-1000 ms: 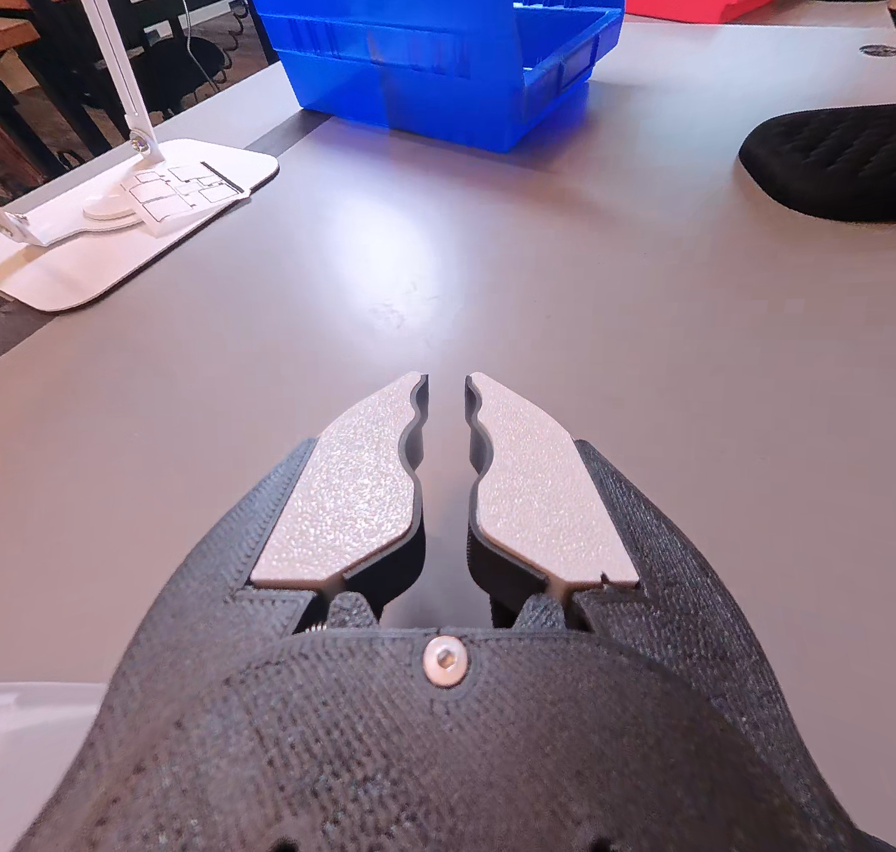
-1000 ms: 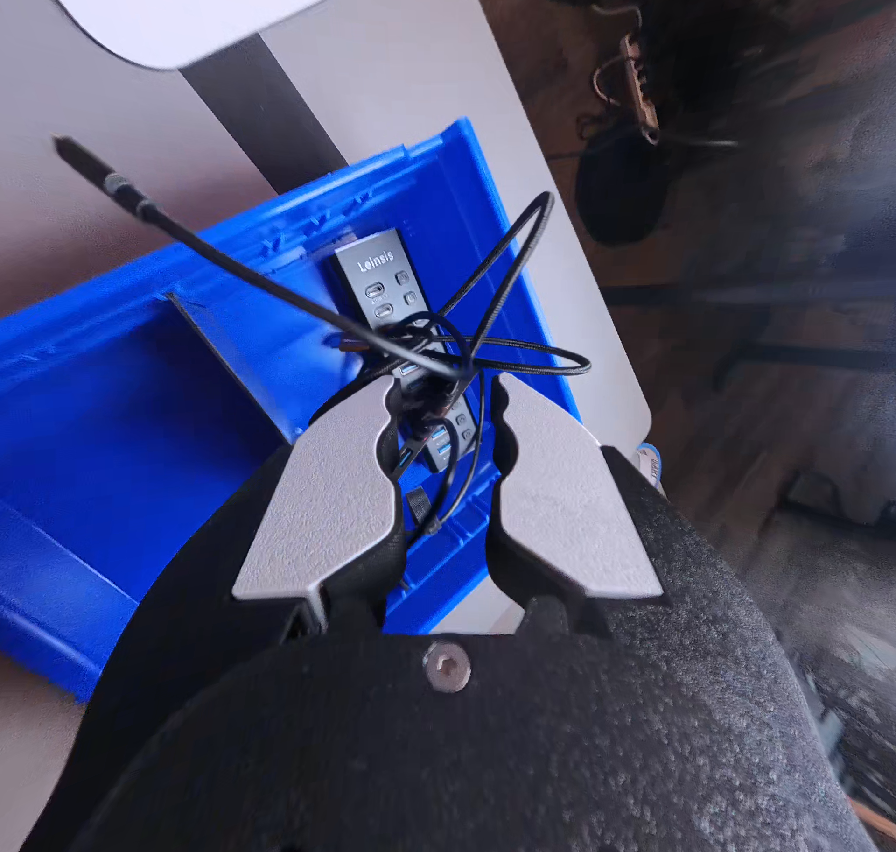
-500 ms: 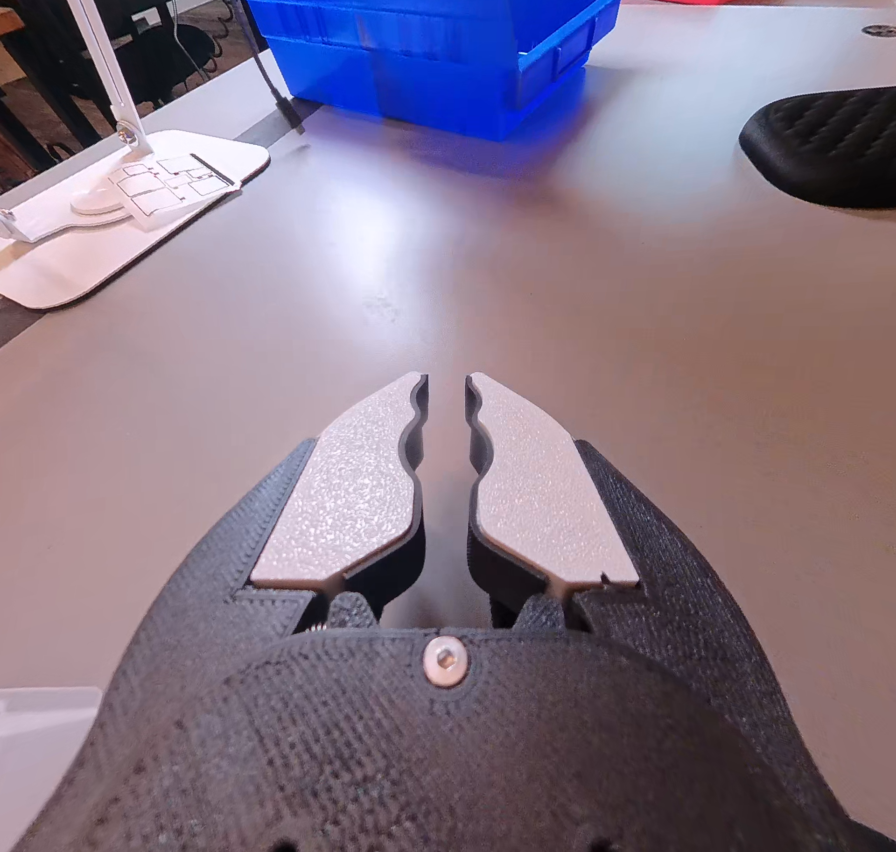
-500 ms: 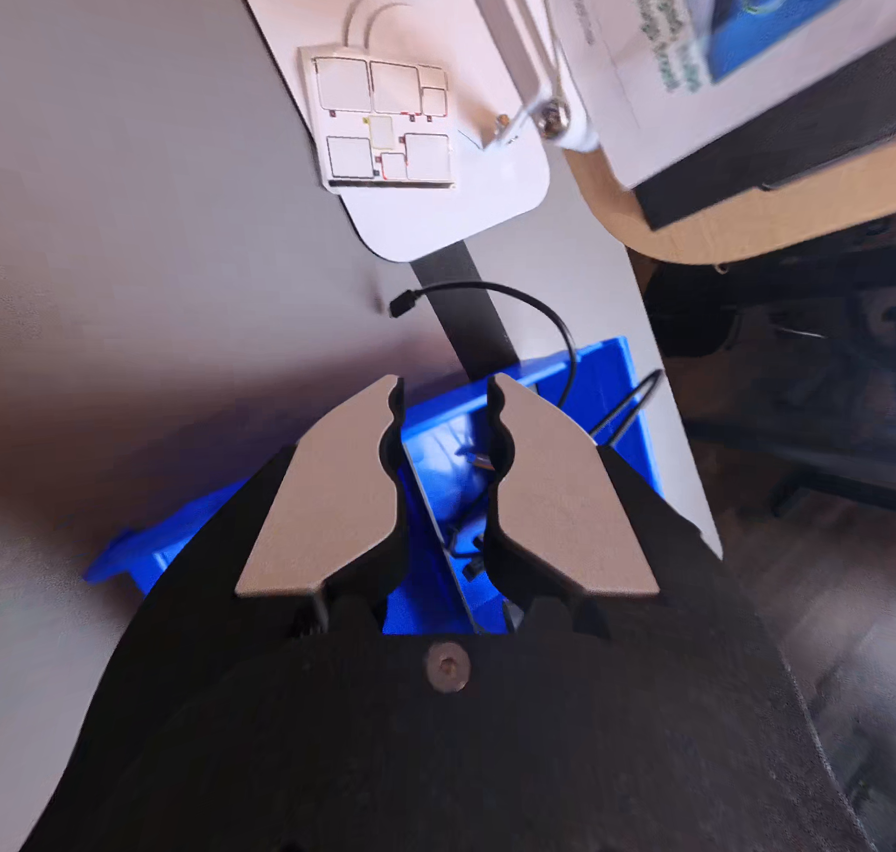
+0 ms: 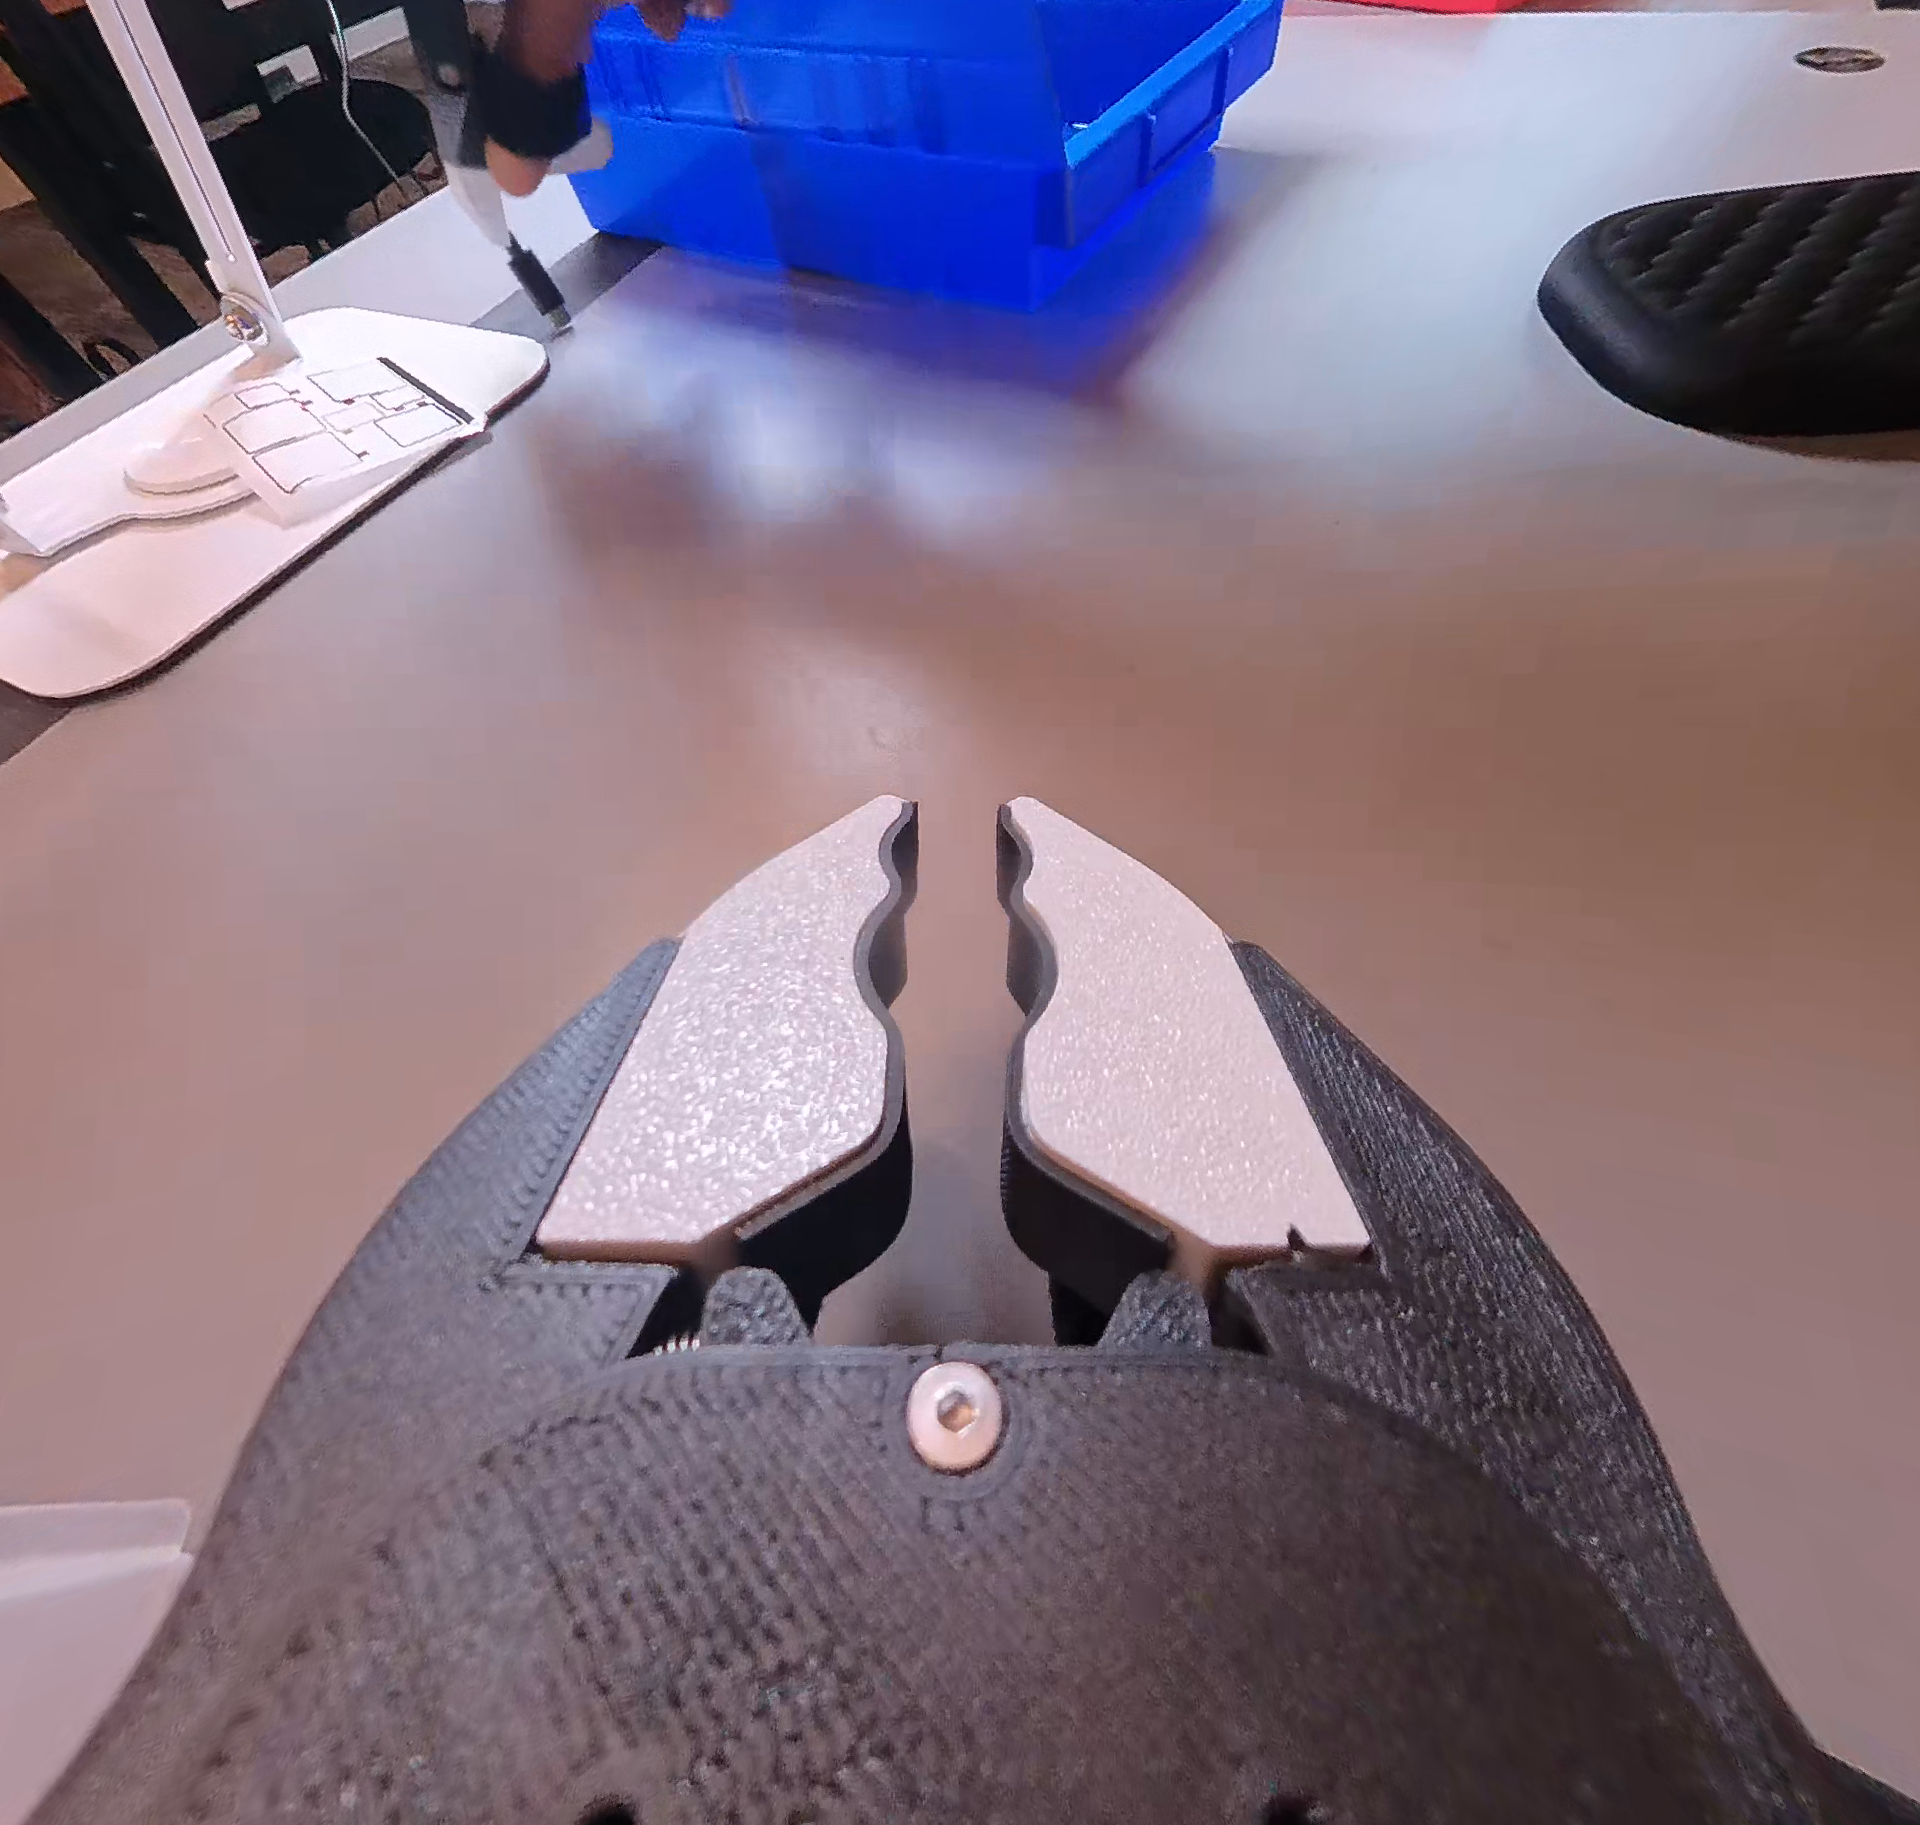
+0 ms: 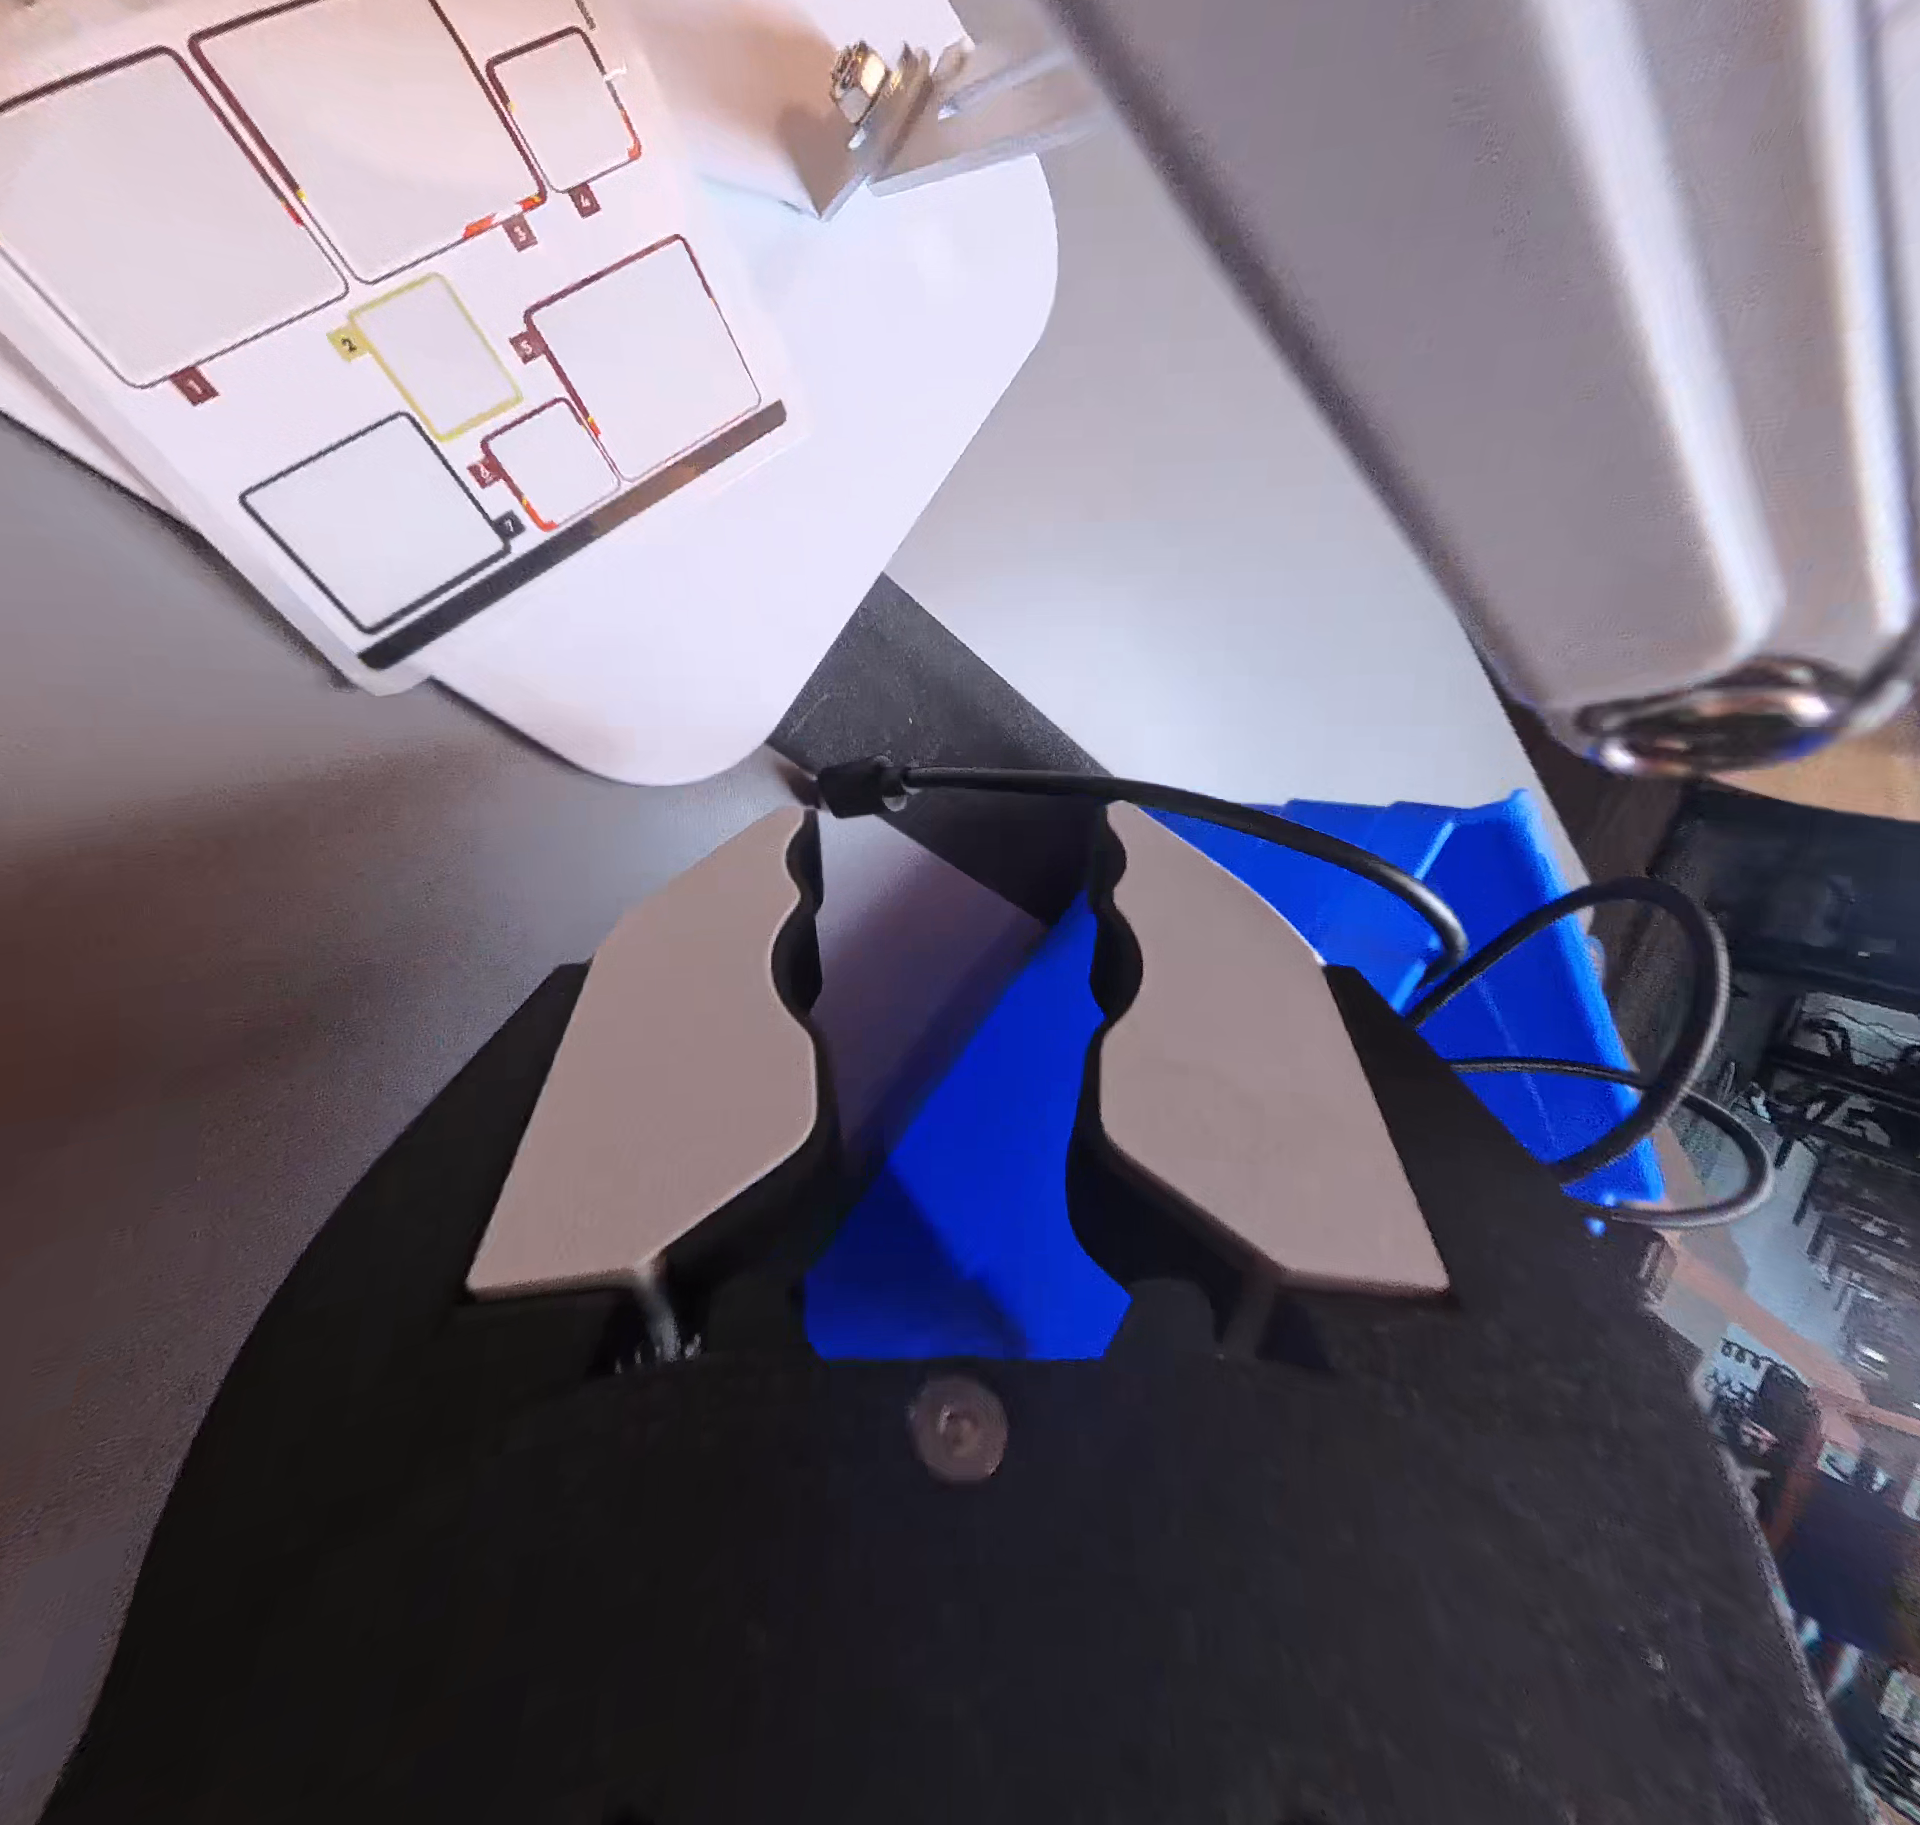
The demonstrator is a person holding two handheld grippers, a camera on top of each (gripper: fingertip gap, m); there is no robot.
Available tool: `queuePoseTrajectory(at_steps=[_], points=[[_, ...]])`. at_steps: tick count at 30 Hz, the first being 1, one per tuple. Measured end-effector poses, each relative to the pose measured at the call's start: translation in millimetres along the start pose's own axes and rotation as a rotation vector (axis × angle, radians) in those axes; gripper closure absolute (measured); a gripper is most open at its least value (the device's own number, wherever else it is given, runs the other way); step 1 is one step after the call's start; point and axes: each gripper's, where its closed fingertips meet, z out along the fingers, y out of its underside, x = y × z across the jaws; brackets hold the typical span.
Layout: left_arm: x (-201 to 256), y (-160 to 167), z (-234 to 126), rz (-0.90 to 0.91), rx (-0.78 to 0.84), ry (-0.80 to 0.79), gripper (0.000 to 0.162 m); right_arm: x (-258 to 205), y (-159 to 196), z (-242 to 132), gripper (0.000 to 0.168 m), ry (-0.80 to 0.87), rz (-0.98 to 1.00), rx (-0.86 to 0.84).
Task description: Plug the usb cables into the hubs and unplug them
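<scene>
**Cable end out on the worktop, right tool closest to it**

In the right wrist view the right tool [image 6: 956, 845] is spread, with nothing between its fingers. A black usb cable [image 6: 1195, 809] arcs out of the blue bin [image 6: 1496, 902] at centre right of the frame, and its plug [image 6: 857, 786] sits just above the tip of the tool's left-hand finger, over the dark strip in the worktop [image 6: 1143, 580]. The cable's free end runs roughly side to side across the frame, plug pointing left, so it lies crosswise to the finger gap. A white lamp base [image 6: 727, 632] with a printed sheet fills the upper left. No hub shows in either view.

In the left wrist view the left tool [image 5: 956, 819] hovers low over the bare worktop [image 5: 1351, 736] at lower centre, its fingers nearly together with a narrow gap and nothing in it. The bin [image 5: 935, 144] and the plug [image 5: 535, 284] sit far off at upper left, under the other hand [image 5: 582, 30].

By my judgement the right side is the nearer, and the coming move turns on bringing its gap over the plug.
</scene>
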Motion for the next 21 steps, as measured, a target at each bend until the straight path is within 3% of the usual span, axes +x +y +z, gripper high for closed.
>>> queuePoseTrajectory(at_steps=[2,4,10,13,14,16,17,21], points=[[1.1,-0.2,0.0,0.002,0.000,0.003,0.148,2.7,-5.8,5.2,0.136,0.032,0.014,0.042],[1.6,-0.4,-0.2,0.004,0.001,0.003,0.148,5.7,-11.9,4.2,0.168,0.045,0.030,0.098],[2.1,-0.2,0.1,0.010,-0.002,0.002,0.148,-7.6,-12.5,-37.8,0.168,-0.075,-0.006,0.207],[3.4,1.9,1.8,0.010,-0.011,0.009,0.148,3.9,-7.3,-53.7,0.168,-0.097,0.082,0.258],[3.7,2.4,2.3,0.009,-0.014,0.011,0.148,4.4,-5.1,-53.1,0.157,-0.133,0.151,0.254],[3.6,3.0,2.4,0.006,-0.016,0.012,0.148,0.1,-6.1,-50.6,0.120,-0.209,0.308,0.272],[3.3,2.9,2.3,0.005,-0.014,0.011,0.148,-2.4,-11.0,-51.2,0.111,-0.236,0.408,0.314],[3.4,2.5,2.2,-0.003,-0.010,0.015,0.148,-6.9,-25.8,-51.4,0.100,-0.232,0.801,0.508]])
